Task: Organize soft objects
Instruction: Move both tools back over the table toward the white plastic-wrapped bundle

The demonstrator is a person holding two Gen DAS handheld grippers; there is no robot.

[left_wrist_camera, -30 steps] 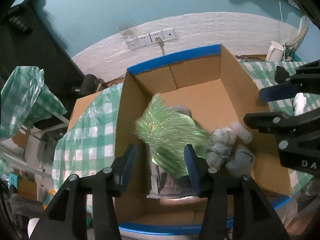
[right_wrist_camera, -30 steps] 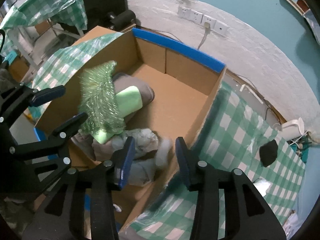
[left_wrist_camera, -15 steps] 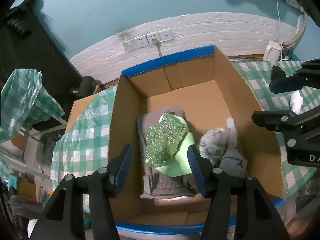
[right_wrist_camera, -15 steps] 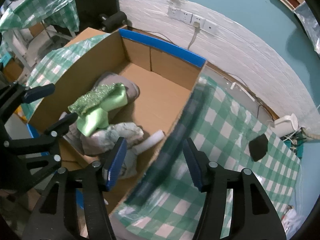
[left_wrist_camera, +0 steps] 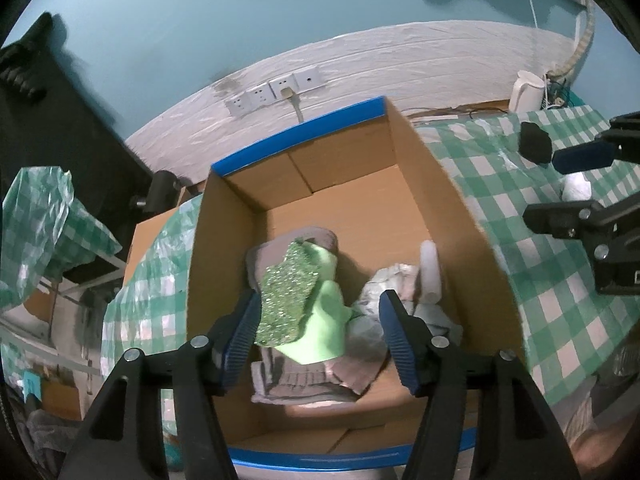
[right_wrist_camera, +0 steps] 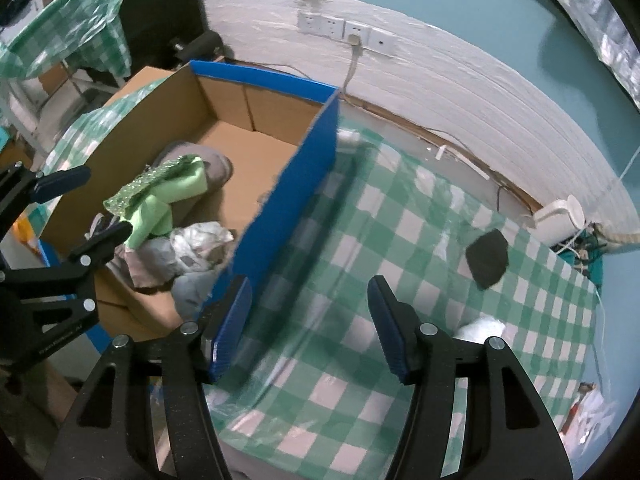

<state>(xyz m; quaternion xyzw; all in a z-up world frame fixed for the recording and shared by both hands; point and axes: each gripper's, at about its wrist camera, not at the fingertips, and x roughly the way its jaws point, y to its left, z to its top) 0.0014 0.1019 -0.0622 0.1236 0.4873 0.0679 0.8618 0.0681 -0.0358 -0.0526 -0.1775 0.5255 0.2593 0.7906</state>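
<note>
Teal wall with a white band and a row of sockets at the top of both views; below it a surface under a green-and-white checked plastic cover (right_wrist_camera: 400,240). A cardboard box (left_wrist_camera: 460,216) with blue-taped rims fills the middle of the left wrist view.

Just changed: a second ago the glittery green piece (left_wrist_camera: 286,294) hung between the jaws of my left tool (left_wrist_camera: 316,332); now it lies flat in the box, on top of a pale green foam-like piece (left_wrist_camera: 326,332) and a grey knitted garment (left_wrist_camera: 304,380). The left tool's jaws have just been opening and stand apart above the pile, pressing on nothing. My right tool (right_wrist_camera: 310,330) has swung off the box, which now sits at the left of its frame, to the checked cover; its jaws have also just been opening, and nothing is between them.

Reading: that drop looks finished. Still out on the cover, right of the right wrist frame: a black, roughly hexagonal soft-looking item (right_wrist_camera: 488,258) and, below it, a white crumpled one (right_wrist_camera: 480,328). One of these is probably next.

Textures: glitter piece is sparkly and limp; a grey-white crumpled cloth bundle (left_wrist_camera: 384,292) lies lower right in the box; box walls are stiff and smooth.
</note>
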